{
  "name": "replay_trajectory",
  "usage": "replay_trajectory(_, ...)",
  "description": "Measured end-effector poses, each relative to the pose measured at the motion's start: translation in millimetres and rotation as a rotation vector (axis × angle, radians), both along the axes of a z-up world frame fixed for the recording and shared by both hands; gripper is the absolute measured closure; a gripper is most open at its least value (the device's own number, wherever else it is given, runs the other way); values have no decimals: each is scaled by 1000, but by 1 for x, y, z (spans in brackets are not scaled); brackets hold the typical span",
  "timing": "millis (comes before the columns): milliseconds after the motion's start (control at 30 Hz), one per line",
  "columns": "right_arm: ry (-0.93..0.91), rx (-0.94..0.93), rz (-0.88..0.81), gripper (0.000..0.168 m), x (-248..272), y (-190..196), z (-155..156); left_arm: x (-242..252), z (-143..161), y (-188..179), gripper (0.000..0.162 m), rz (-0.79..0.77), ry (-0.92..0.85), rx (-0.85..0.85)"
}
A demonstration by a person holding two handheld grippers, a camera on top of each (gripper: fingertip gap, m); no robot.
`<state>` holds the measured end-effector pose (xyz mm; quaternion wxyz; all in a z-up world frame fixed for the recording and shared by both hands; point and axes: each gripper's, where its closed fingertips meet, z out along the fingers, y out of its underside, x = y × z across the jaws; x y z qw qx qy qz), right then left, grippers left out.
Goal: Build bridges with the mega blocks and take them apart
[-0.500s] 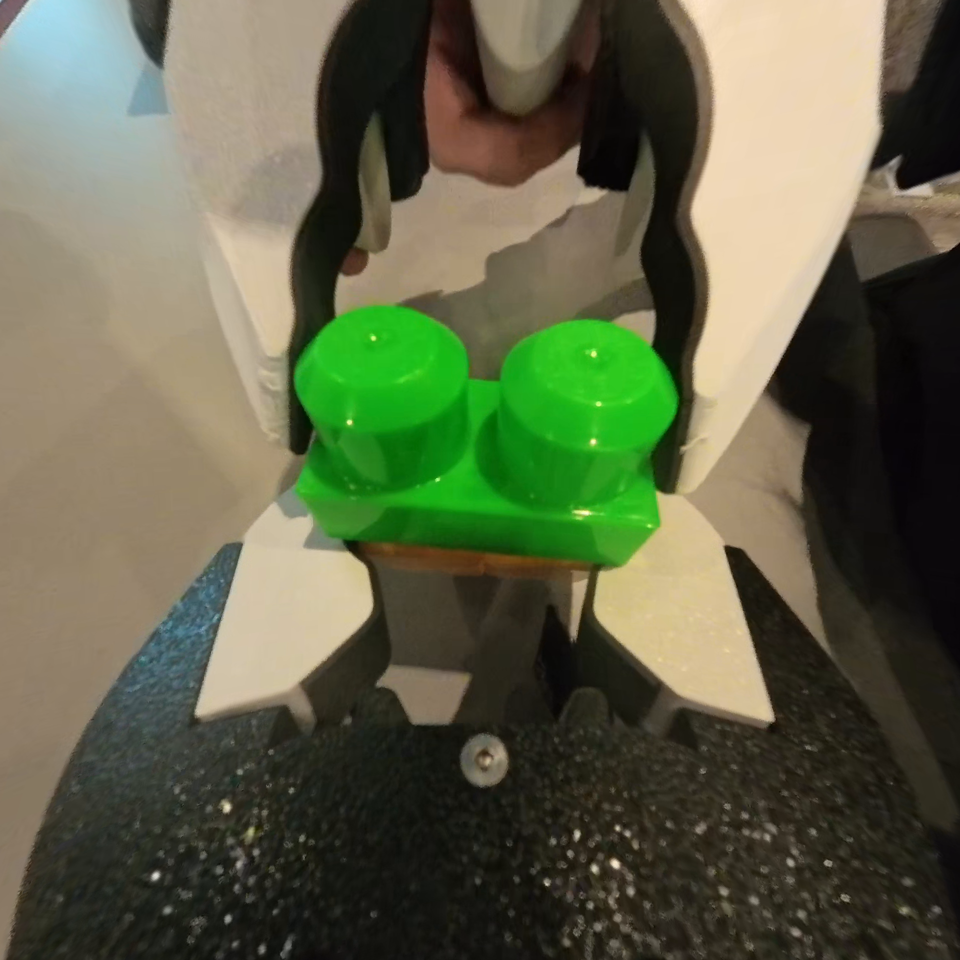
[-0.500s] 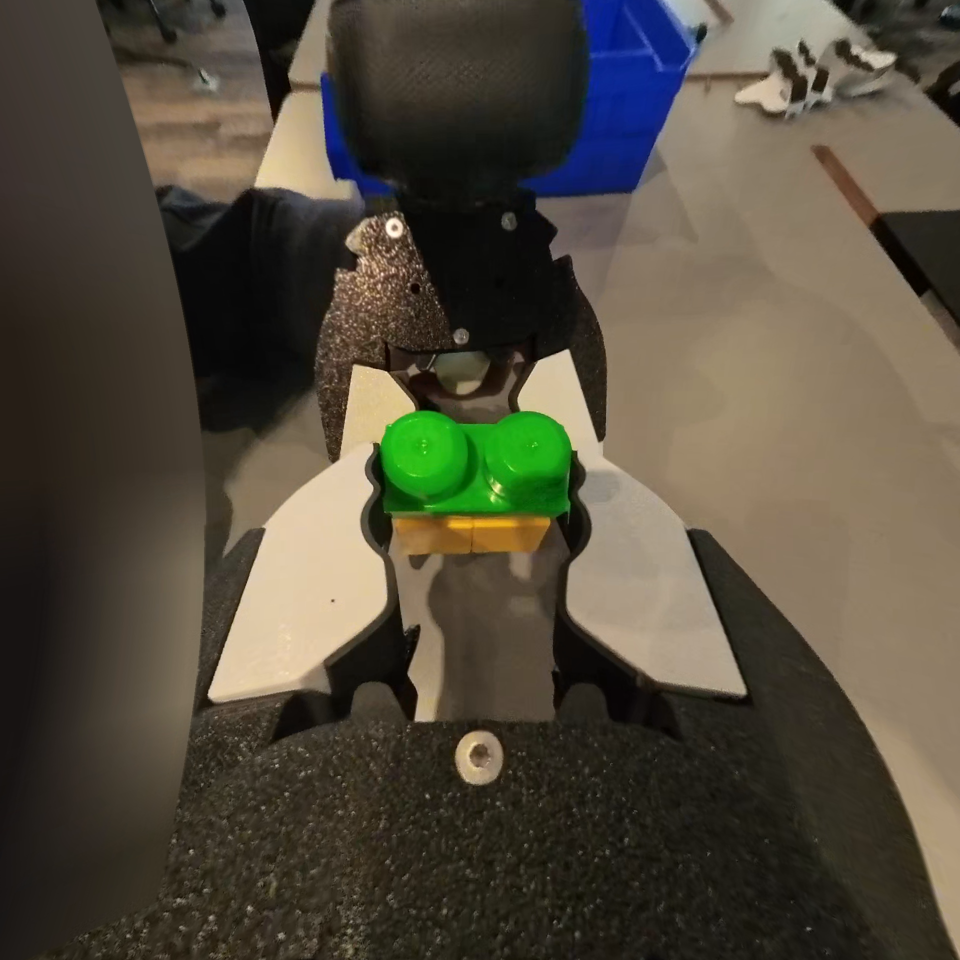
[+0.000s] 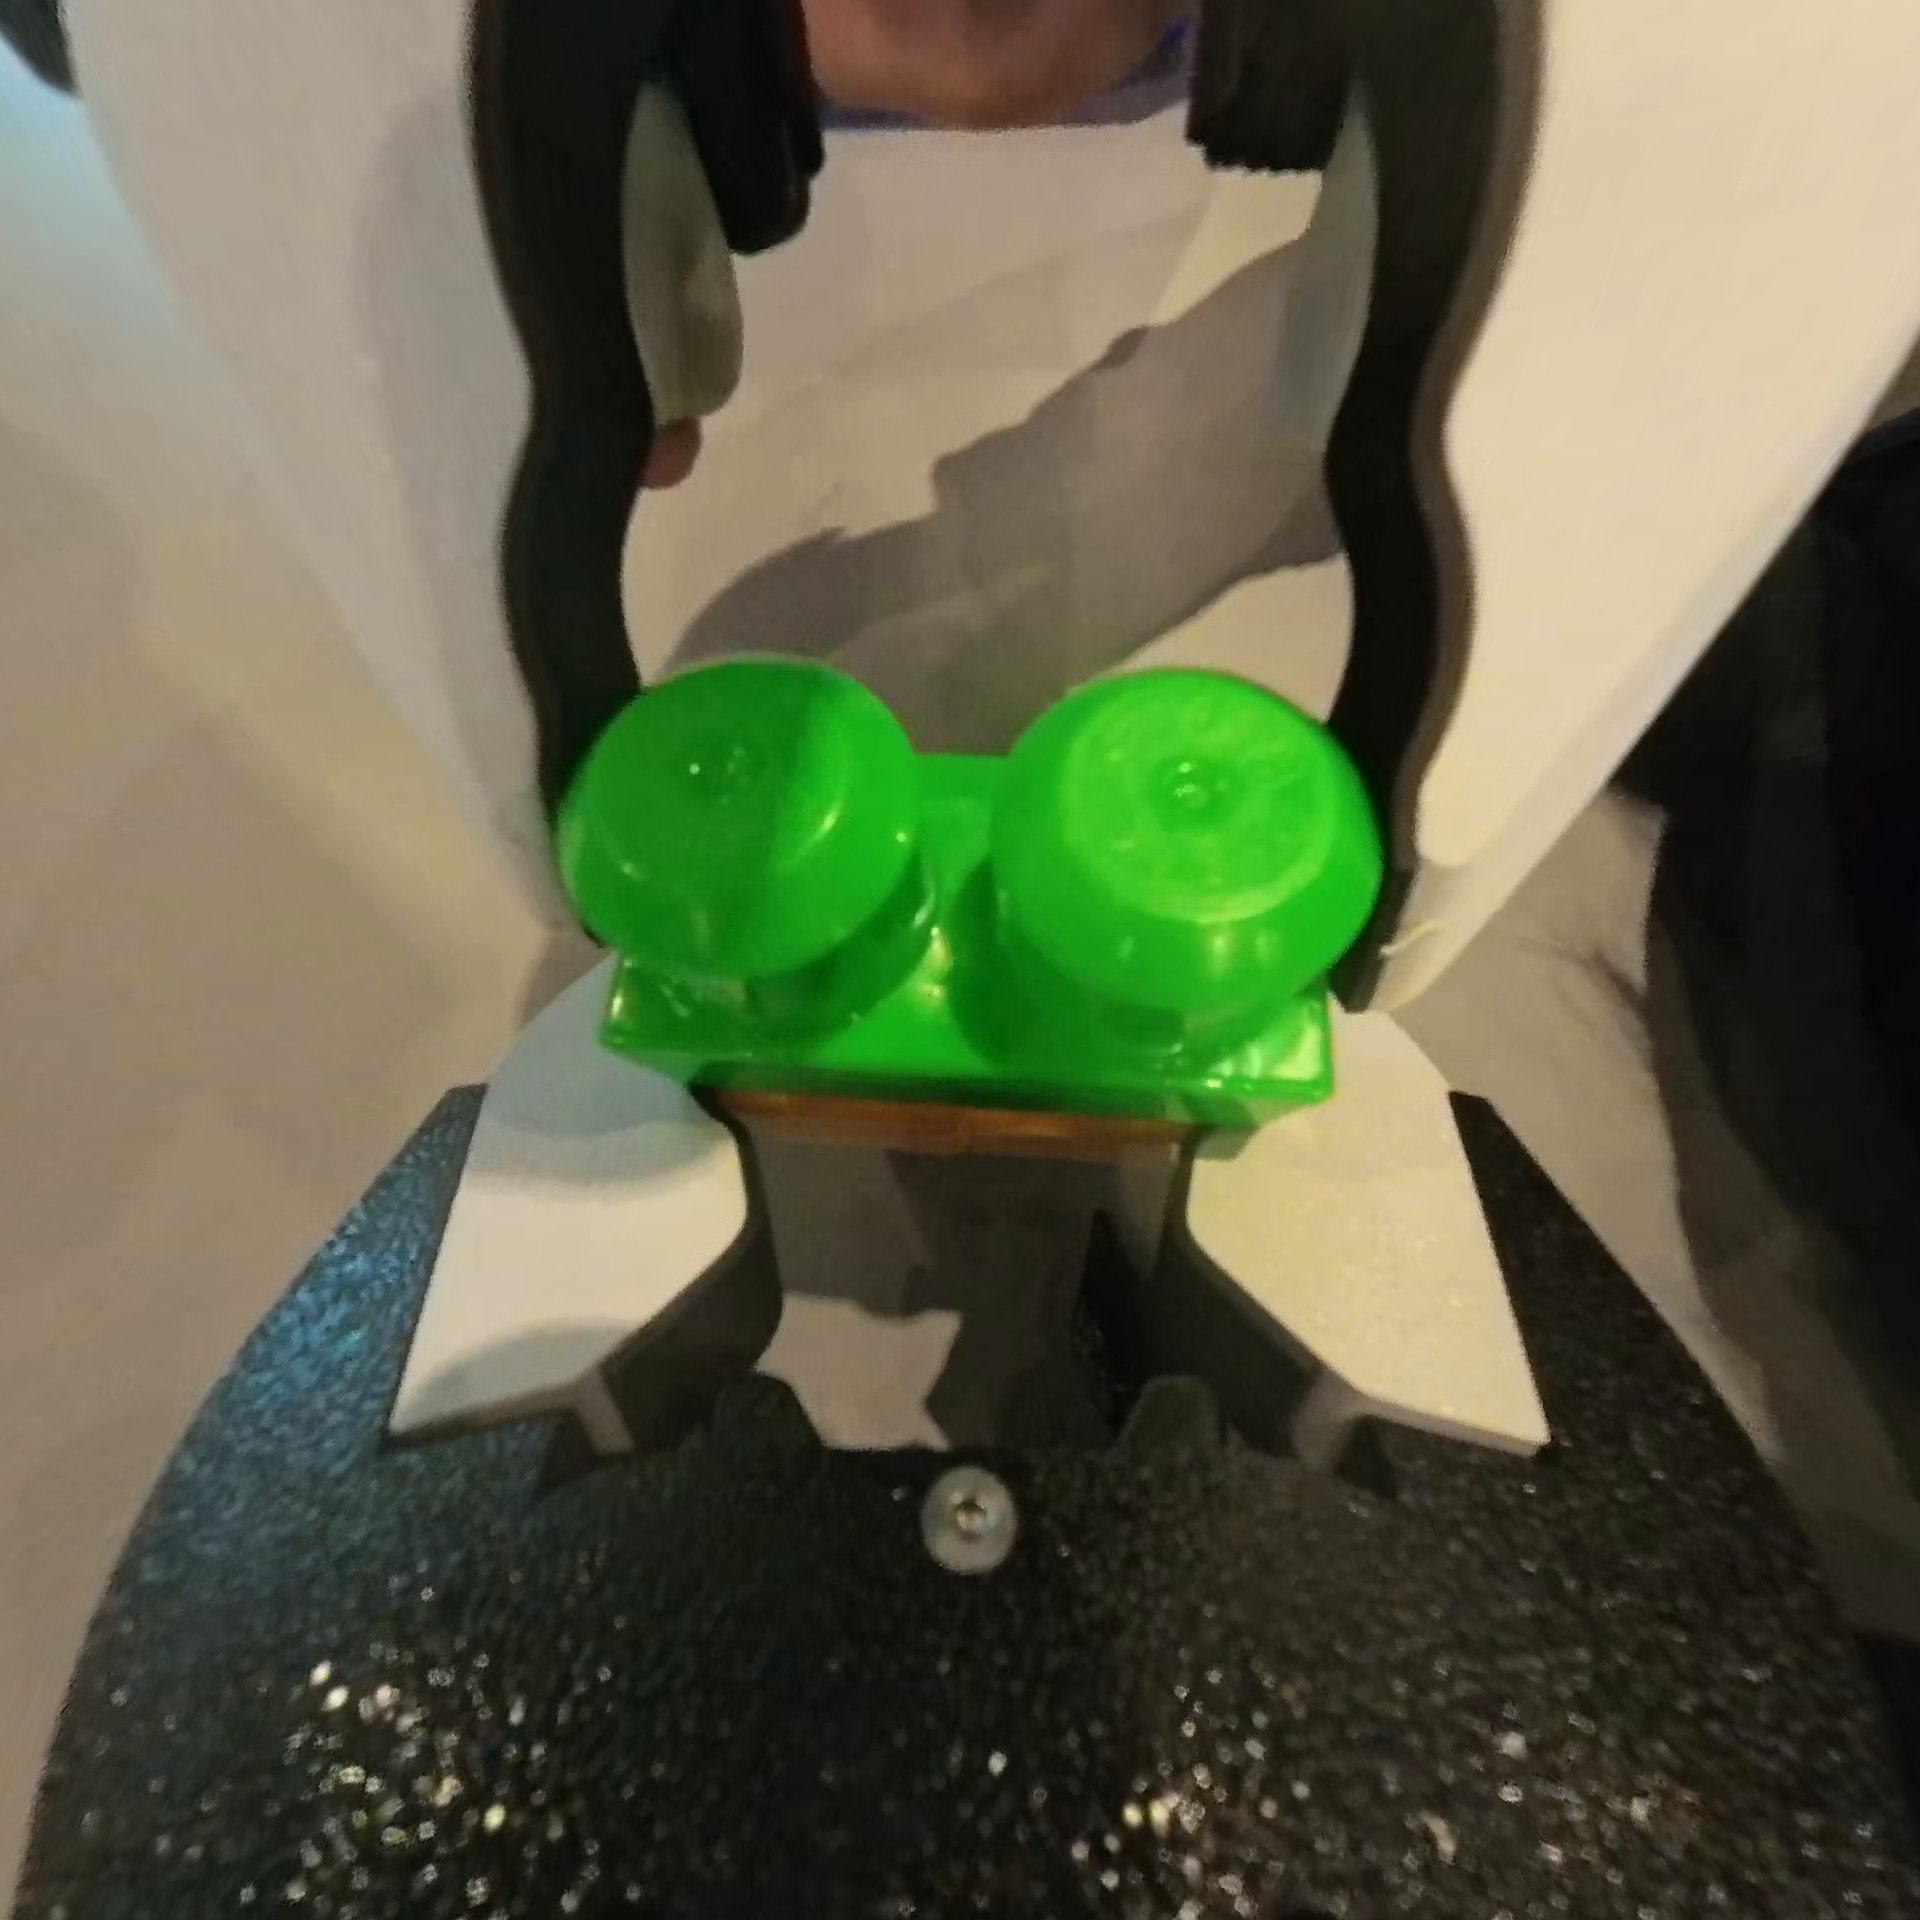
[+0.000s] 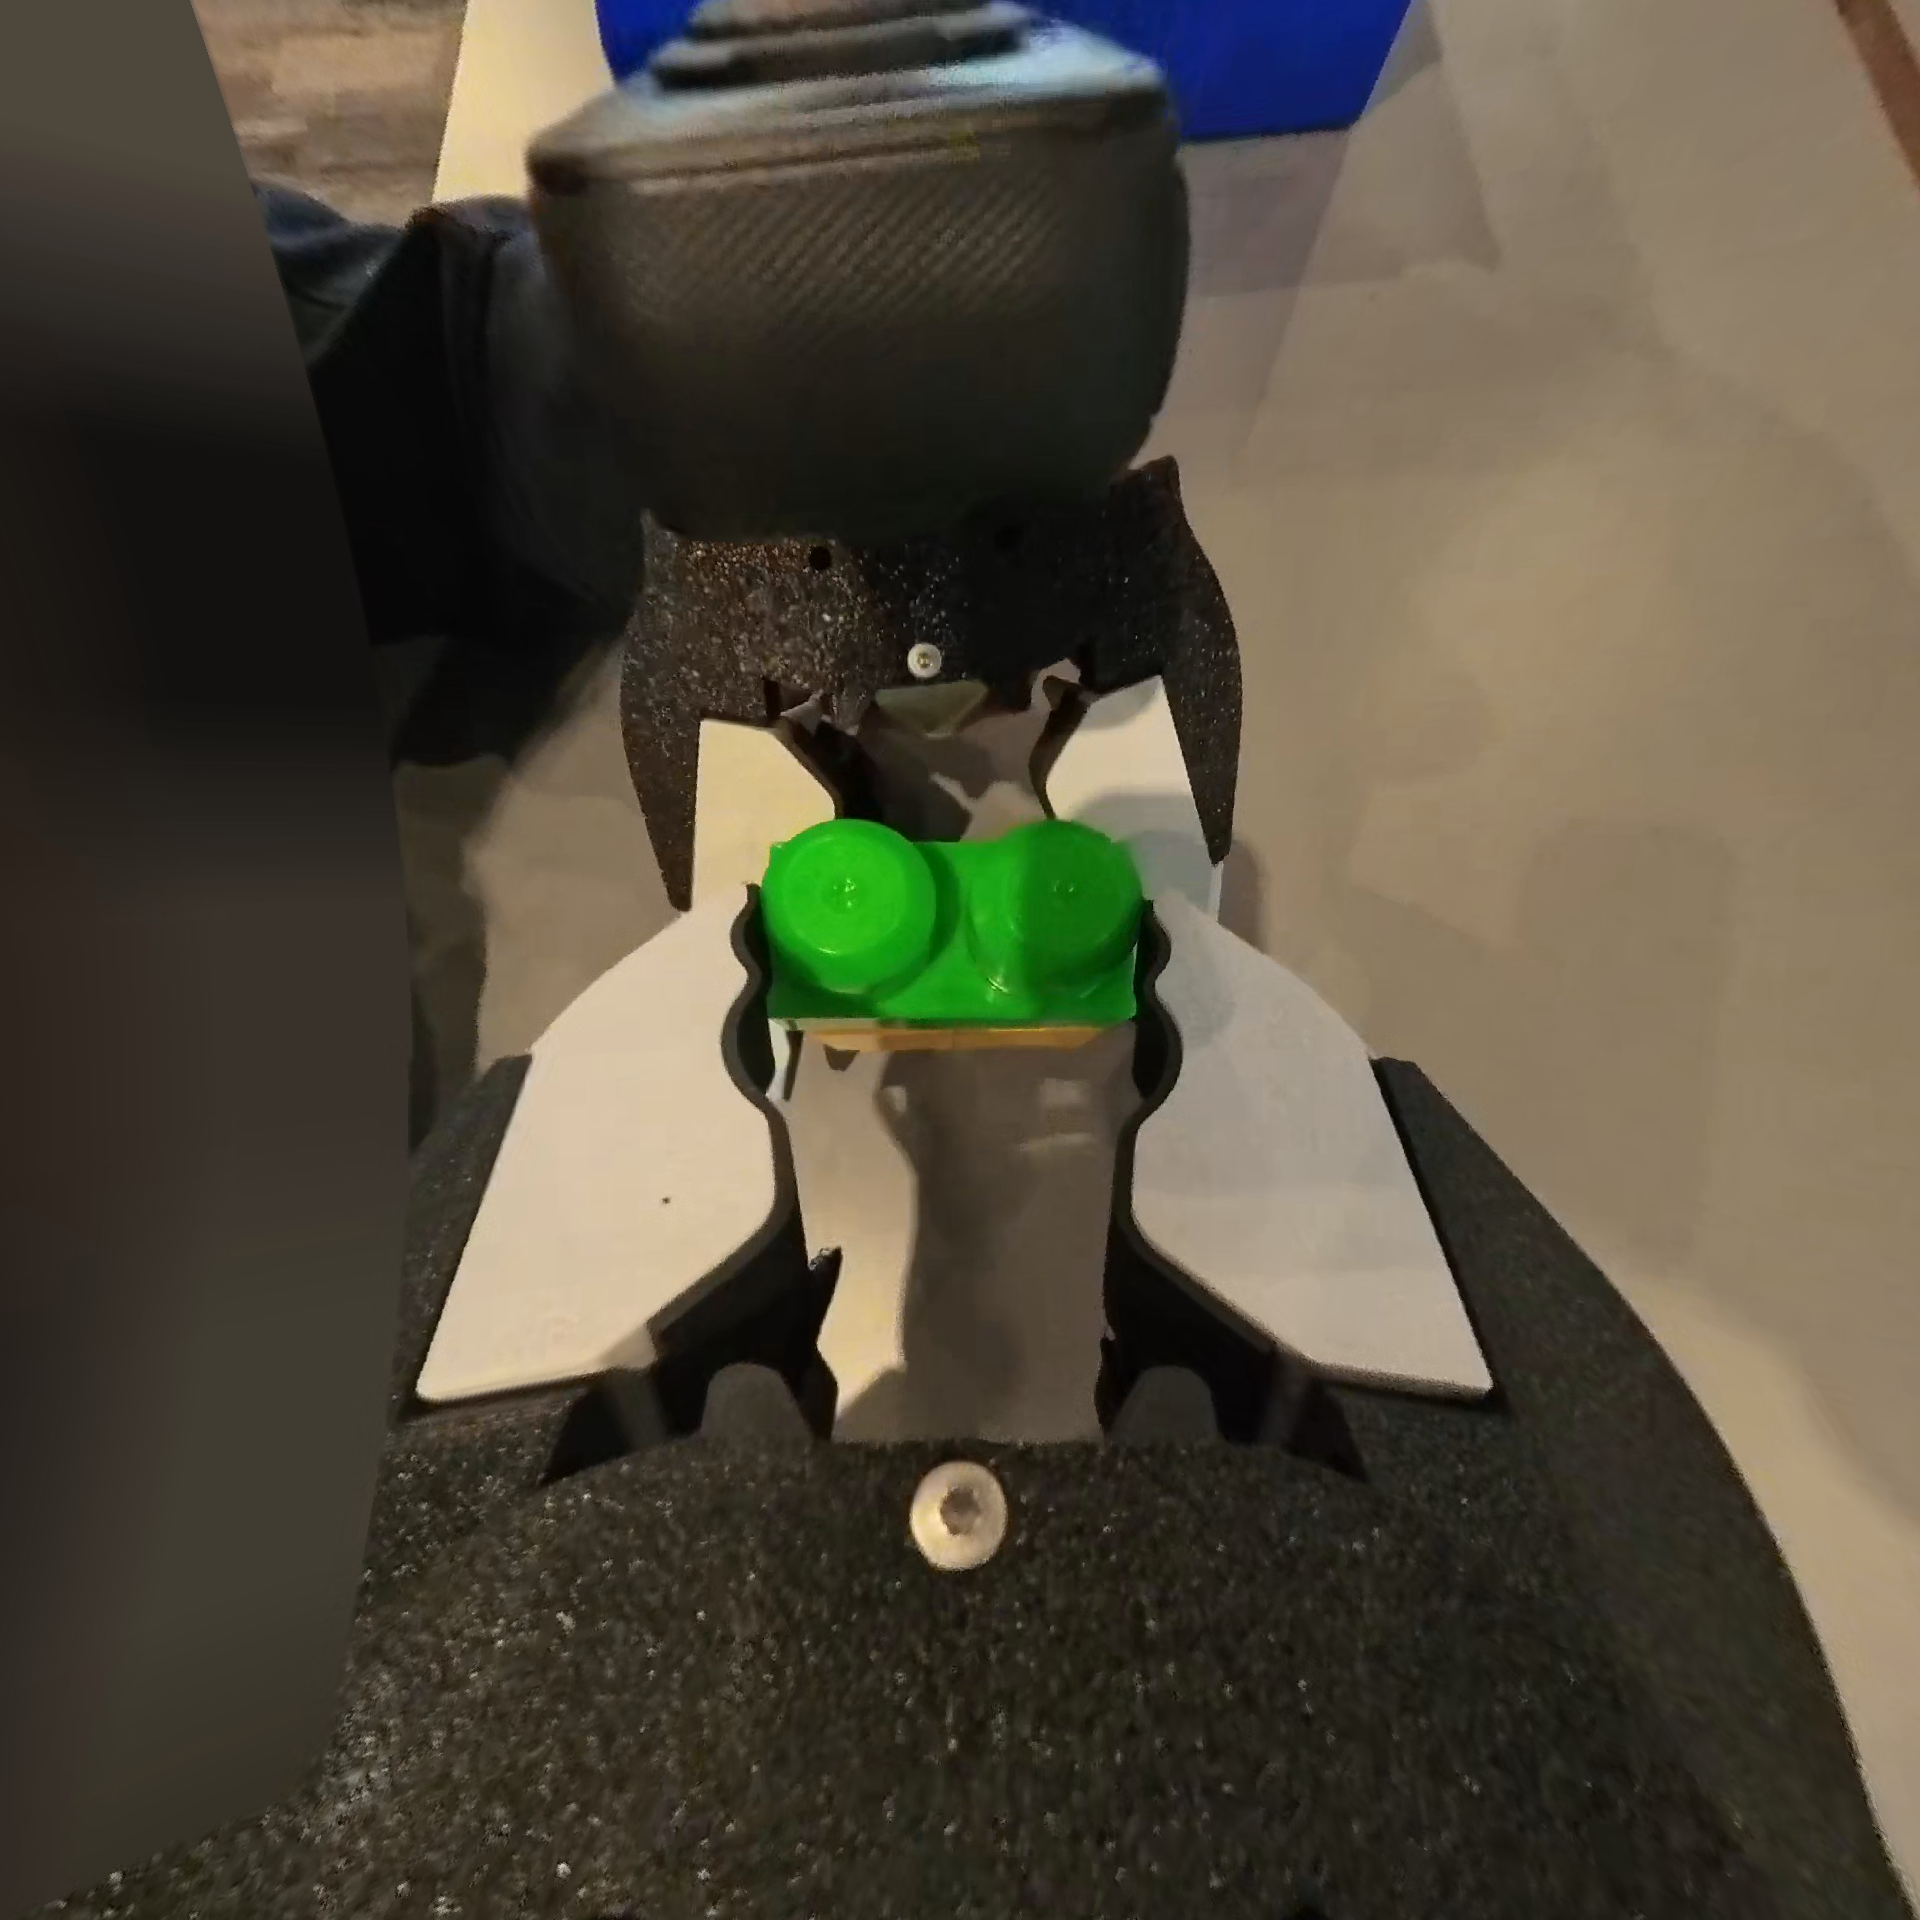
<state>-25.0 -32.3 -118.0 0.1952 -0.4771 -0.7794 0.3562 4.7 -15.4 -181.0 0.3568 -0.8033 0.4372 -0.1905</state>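
Note:
A green two-stud block [image 3: 966, 894] sits pressed onto a yellow block [image 3: 956, 1120], of which only a thin edge shows. The two grippers face each other over the table. My left gripper [image 3: 961, 1138] is shut on the yellow block from below in its own view. My right gripper [image 4: 951, 935] is shut on the green block [image 4: 945, 935], its black-edged fingers [image 4: 746, 997] against the block's short ends. The yellow block [image 4: 956, 1034] shows just under the green one. The left gripper's black body [image 4: 852, 343] rises behind the blocks. The blocks are joined.
A blue bin [image 4: 1268, 73] stands at the far end of the beige table [image 4: 1558, 727]. A dark cloth [image 4: 447, 436] lies at the left table edge. A hand [image 3: 987, 62] holds the right gripper's grip at the top of the left wrist view. The left gripper's tips are roughly 7 cm from the right gripper's.
Both cameras now look more steeply down on the studs and the grippers have closed in on each other. The left gripper's body looms larger. The blocks stay joined and held.

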Motion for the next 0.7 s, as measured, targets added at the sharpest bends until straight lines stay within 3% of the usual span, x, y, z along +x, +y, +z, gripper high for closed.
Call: replay_trajectory(700,-53,-13,-27,101,7,4,-23,4,-24,0,73,-22,36,-40)
